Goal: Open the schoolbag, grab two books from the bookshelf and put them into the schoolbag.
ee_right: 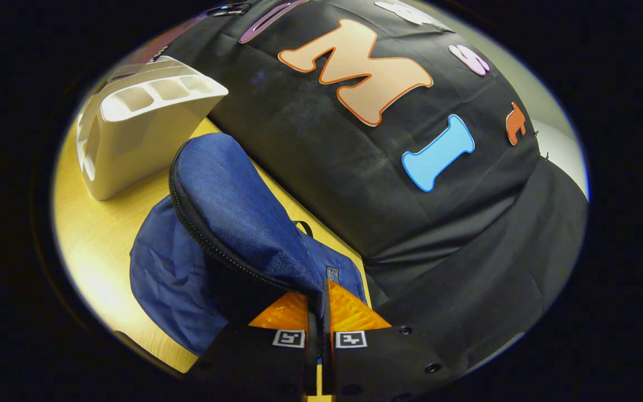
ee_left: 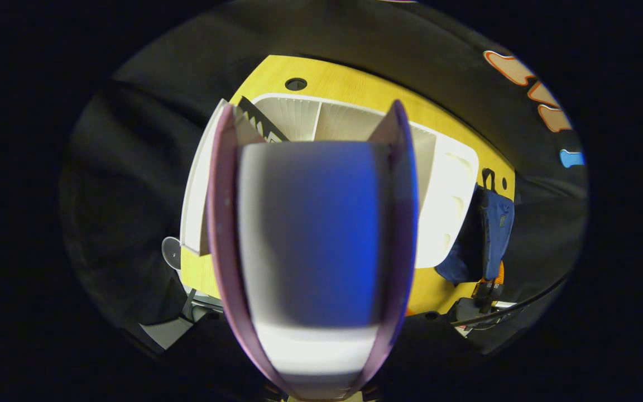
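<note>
Left gripper [ee_left: 313,357] has its fingers clamped on a book [ee_left: 310,234], spine-down and lifted off the white bookshelf [ee_left: 450,206], so it's ready to drop in. Right gripper [ee_right: 319,329] pinches the schoolbag [ee_right: 232,223] flap, holding the mouth open on the desk [ee_right: 92,251]. The shelf sits just beside the bag, so it's tight.

Left gripper [ee_left: 313,385]: fingers barely seen at 6 o'clock, state unclear. Right gripper [ee_right: 319,312]: jaws pinched together at 6 o'clock, clamping fabric.
</note>
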Tool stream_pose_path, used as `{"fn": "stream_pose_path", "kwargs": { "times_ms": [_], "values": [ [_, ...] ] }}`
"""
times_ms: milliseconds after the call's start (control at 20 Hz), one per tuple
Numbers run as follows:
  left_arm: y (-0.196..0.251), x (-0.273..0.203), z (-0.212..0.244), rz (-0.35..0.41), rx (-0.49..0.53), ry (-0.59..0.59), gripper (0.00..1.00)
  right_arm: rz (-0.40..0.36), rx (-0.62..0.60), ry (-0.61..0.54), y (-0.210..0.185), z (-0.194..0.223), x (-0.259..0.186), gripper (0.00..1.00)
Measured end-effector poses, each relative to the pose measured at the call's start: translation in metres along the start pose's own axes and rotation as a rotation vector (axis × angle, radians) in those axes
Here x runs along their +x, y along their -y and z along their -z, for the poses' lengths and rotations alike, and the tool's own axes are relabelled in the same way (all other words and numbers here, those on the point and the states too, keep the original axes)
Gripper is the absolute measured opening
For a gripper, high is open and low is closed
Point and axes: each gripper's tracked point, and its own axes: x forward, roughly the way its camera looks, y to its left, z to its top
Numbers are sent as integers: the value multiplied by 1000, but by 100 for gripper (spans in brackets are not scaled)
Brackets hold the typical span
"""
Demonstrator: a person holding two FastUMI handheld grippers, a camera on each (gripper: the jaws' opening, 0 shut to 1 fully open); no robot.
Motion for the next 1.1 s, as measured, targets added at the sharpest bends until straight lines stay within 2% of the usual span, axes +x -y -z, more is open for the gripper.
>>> {"fn": "stream_pose_path", "kwargs": {
  "times_ms": [350,550,650,850,1100],
  "values": [
    [38,-60,23,89,38,99,41,-18,65,-1,8,4,1,6],
    [73,-75,34,145,73,148,41,-34,126,-7,12,5,3,6],
    [97,-77,42,196,77,148,41,-39,151,-11,17,5,5,6],
    [154,-66,49,327,108,142,41,-54,230,-26,21,9,7,6],
    [228,-15,49,488,139,146,41,-62,296,-36,27,11,12,7]
  ]
}}
